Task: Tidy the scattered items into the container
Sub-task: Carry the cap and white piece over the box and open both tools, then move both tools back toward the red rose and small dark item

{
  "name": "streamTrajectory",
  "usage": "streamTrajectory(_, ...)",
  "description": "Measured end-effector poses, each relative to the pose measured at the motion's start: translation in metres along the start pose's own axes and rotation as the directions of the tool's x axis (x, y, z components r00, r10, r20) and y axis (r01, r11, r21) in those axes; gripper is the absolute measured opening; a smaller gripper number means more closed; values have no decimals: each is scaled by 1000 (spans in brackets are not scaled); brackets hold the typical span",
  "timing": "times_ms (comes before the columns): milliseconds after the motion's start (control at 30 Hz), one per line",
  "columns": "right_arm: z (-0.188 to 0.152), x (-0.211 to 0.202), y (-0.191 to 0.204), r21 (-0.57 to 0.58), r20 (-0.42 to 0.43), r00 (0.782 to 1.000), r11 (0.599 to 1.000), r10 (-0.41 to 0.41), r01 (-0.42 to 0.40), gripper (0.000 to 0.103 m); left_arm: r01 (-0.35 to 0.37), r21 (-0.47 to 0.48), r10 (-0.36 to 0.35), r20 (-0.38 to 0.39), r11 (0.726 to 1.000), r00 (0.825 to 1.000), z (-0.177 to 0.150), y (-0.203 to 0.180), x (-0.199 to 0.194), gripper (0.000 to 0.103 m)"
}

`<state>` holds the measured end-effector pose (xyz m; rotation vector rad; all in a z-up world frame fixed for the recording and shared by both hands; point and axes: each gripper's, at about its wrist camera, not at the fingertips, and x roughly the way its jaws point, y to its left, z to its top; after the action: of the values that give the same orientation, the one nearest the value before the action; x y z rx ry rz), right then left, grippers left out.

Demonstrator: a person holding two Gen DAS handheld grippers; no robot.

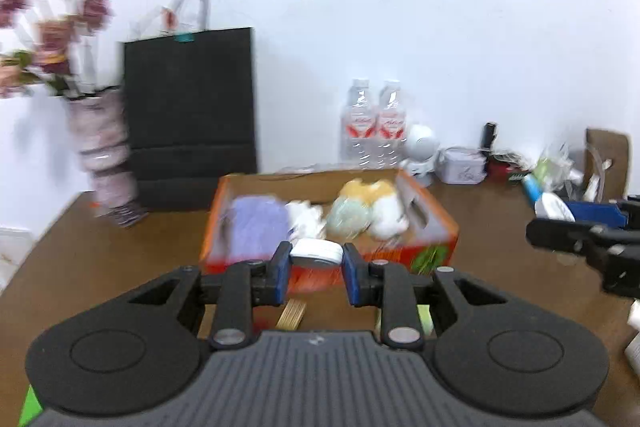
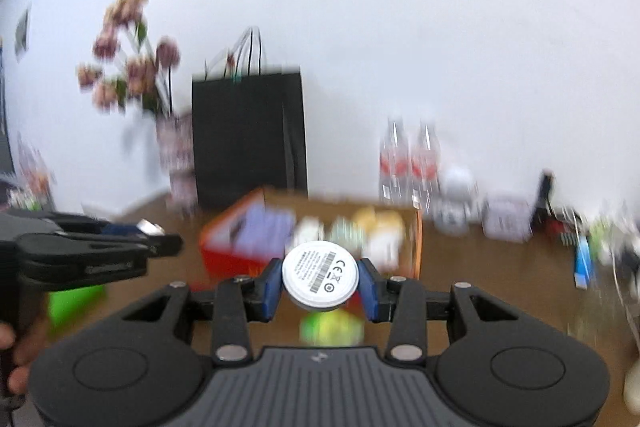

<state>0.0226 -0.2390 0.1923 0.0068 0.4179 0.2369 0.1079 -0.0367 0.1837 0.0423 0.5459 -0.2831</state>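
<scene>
Both grippers, left gripper (image 1: pixel 316 269) and right gripper (image 2: pixel 320 285), each clamp a white disc (image 1: pixel 317 251) near the half-filled orange box (image 1: pixel 434 223), strays left on the table (image 1: pixel 120 251).

1. We count two grippers: the left gripper (image 1: pixel 314 273) and the right gripper (image 2: pixel 320 285).
2. Each clamps one white disc: the first disc (image 1: pixel 316 253) and the second disc (image 2: pixel 320 274).
3. We see one orange cardboard box (image 1: pixel 434 223) at 12 o'clock from the left gripper.
4. Two water bottles (image 1: pixel 374 125) stand at 1 o'clock.
5. One black paper bag (image 1: pixel 190 115) and one vase of flowers (image 1: pixel 102 147) sit at 11 o'clock.
</scene>
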Motion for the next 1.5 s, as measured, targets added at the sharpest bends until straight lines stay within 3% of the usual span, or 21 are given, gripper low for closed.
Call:
streamTrajectory(67, 46, 26, -17, 55, -38, 999, 998, 31, -28, 38, 36, -41, -42, -142, 999, 989, 42, 16, 45, 27)
streamTrajectory(167, 100, 94, -45, 155, -184, 980, 987, 77, -48, 38, 38, -120, -77, -344, 992, 936, 80, 37, 122, 27)
streamTrajectory(233, 115, 145, -61, 185, -301, 951, 983, 72, -16, 38, 15, -121, -64, -411, 993, 910, 88, 39, 164, 27)
streamTrajectory(333, 111, 220, -83, 224, -451, 891, 973, 49, 60, 38, -16, -125, -51, -510, 992, 859, 78, 42, 217, 27)
streamTrajectory(400, 93, 256, -92, 228, -514, 857, 968, 32, 100, 38, -30, -103, -31, -550, 994, 835, 65, 44, 237, 27)
streamTrajectory(467, 75, 280, -93, 206, -547, 837, 971, 13, 120, 38, -33, -77, -17, -577, 997, 817, 51, 49, 247, 27)
streamTrajectory(600, 49, 307, -96, 186, -578, 816, 975, 9, 121, 39, -84, -49, 39, -586, 995, 809, 39, 63, 262, 27)
streamTrajectory(633, 47, 312, -98, 188, -577, 817, 974, 3, 129, 39, -94, -44, 50, -588, 995, 807, 38, 65, 265, 32)
streamTrajectory(667, 46, 316, -99, 187, -573, 820, 973, -6, 138, 47, -102, -41, 58, -587, 994, 808, 38, 66, 266, 45)
streamTrajectory(733, 46, 319, -100, 181, -563, 826, 972, -25, 152, 55, -105, -19, 75, -579, 994, 812, 40, 67, 263, 59)
streamTrajectory(833, 53, 313, -101, 196, -536, 844, 967, -30, 159, 61, -133, 8, 115, -559, 991, 821, 48, 68, 255, 65)
streamTrajectory(933, 62, 303, -99, 204, -528, 849, 966, -28, 158, 66, -154, -18, 117, -561, 988, 819, 55, 73, 243, 83)
streamTrajectory(967, 65, 300, -97, 202, -537, 843, 966, -30, 163, 74, -155, -16, 118, -568, 988, 814, 57, 73, 240, 89)
streamTrajectory(1033, 68, 294, -94, 207, -560, 828, 963, -26, 170, 79, -163, -9, 128, -580, 987, 805, 60, 72, 230, 93)
streamTrajectory(1233, 71, 274, -77, 231, -649, 760, 960, 30, 159, 84, -177, -40, 117, -605, 983, 788, 67, 74, 196, 102)
streamTrajectory(1400, 77, 248, -61, 212, -661, 750, 964, 21, 160, 92, -189, -40, 125, -613, 981, 780, 71, 70, 168, 102)
streamTrajectory(1500, 77, 235, -52, 206, -670, 742, 965, 20, 161, 92, -190, -50, 122, -603, 981, 788, 73, 66, 152, 102)
